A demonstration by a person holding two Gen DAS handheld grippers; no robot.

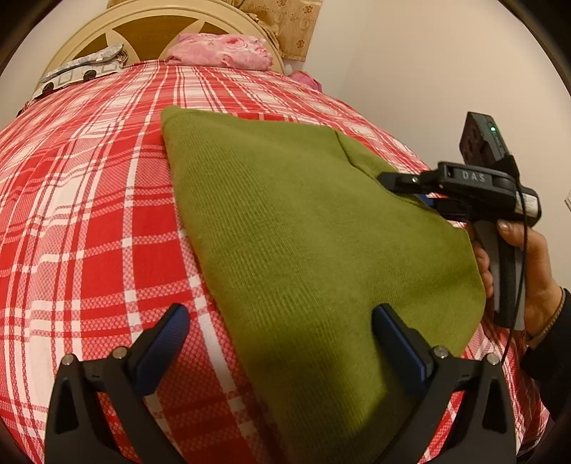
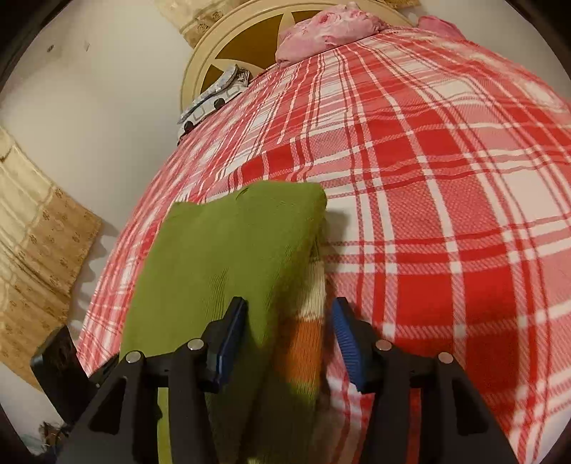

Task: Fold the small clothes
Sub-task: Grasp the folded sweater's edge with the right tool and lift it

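Left wrist view: mid-fold, left hand-held gripper (image 1: 280,328) spread over green garment (image 1: 303,221); right hand-held gripper (image 1: 410,185), at 3 o'clock, spread astride its edge, should pinch next.

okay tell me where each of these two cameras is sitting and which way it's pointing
Left wrist: on the left tool, low over the bed, looking across the green garment toward the headboard; its open fingers, the right tool and the right hand show.
Right wrist: on the right tool, facing the headboard along the garment's right edge; only its own fingers show.
Shared: garment, plaid cover, pink bedding, headboard.
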